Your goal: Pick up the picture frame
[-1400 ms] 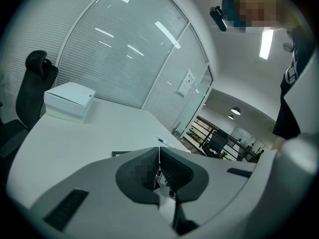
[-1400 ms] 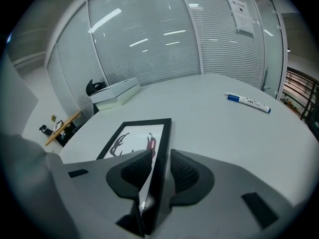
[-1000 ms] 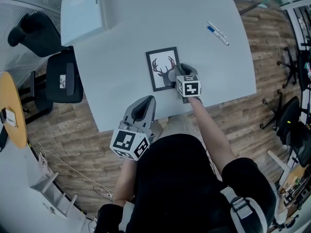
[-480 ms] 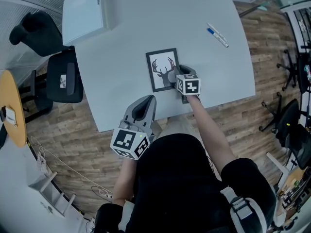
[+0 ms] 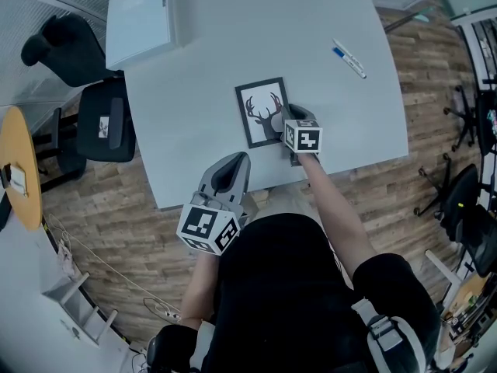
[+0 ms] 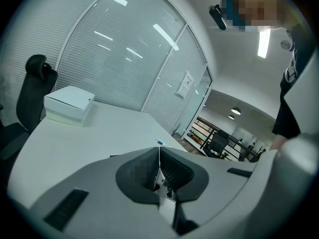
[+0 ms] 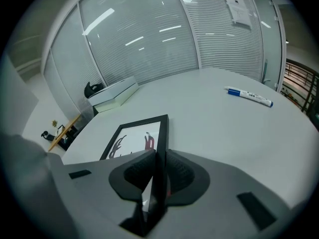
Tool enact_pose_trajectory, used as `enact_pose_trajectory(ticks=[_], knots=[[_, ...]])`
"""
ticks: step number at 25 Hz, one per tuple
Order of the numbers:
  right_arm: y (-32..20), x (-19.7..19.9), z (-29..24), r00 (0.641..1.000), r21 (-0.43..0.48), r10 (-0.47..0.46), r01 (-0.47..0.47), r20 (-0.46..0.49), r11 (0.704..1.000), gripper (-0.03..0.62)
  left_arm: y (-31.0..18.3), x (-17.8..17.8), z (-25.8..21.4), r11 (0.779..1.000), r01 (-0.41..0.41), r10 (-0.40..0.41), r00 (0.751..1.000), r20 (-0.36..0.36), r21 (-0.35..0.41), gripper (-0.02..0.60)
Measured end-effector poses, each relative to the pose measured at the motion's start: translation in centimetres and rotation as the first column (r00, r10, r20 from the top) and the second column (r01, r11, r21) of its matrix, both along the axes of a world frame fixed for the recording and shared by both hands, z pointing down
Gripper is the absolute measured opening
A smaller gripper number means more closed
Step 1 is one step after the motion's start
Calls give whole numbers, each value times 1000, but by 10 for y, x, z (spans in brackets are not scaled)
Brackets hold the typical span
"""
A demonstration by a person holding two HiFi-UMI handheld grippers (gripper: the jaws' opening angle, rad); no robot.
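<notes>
The picture frame (image 5: 260,109), black-edged with a deer print, lies flat on the grey table (image 5: 202,68). My right gripper (image 5: 289,120) is at the frame's right edge near its near corner. In the right gripper view the frame's (image 7: 137,133) black edge runs between the pads, which press on it from both sides. The jaws of the right gripper (image 7: 158,156) have just been closing on that edge. My left gripper (image 5: 231,165) hovers at the table's near edge, apart from the frame. Its pads meet with nothing between them, as the left gripper (image 6: 159,151) shows in its own view.
A white box (image 5: 140,22) sits at the table's far left corner. A blue-capped pen (image 5: 349,55) lies at the far right. Black office chairs (image 5: 109,123) stand left of the table, beside a yellow round table (image 5: 17,169). The table's near edge runs just under both grippers.
The head view has shifted slightly. Neither gripper nor the frame has visibly moved on the table.
</notes>
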State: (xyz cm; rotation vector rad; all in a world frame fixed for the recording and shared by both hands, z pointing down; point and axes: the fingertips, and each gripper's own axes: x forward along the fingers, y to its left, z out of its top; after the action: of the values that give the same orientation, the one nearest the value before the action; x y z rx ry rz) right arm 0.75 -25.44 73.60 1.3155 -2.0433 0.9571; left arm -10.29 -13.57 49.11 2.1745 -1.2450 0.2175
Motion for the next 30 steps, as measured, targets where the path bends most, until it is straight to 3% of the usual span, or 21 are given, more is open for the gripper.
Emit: enact_pose_trajectory(ticks=[8, 16, 23, 30], knots=[[-2, 1, -28, 1000, 83, -1, 2, -15, 997, 81, 8, -5, -8, 1000, 16, -16, 1000, 13, 22, 25], [-14, 2, -82, 999, 213, 24, -32, 40, 976, 81, 14, -3, -21, 998, 27, -28, 999, 20, 57, 25], [-37, 2, -146, 996, 353, 28, -57, 86, 934, 81, 9, -5, -31, 995, 36, -39, 999, 29, 98, 25], [-54, 6, -227, 986, 493, 42, -117, 161, 862, 81, 2, -1, -47, 990, 23, -28, 999, 33, 142, 25]])
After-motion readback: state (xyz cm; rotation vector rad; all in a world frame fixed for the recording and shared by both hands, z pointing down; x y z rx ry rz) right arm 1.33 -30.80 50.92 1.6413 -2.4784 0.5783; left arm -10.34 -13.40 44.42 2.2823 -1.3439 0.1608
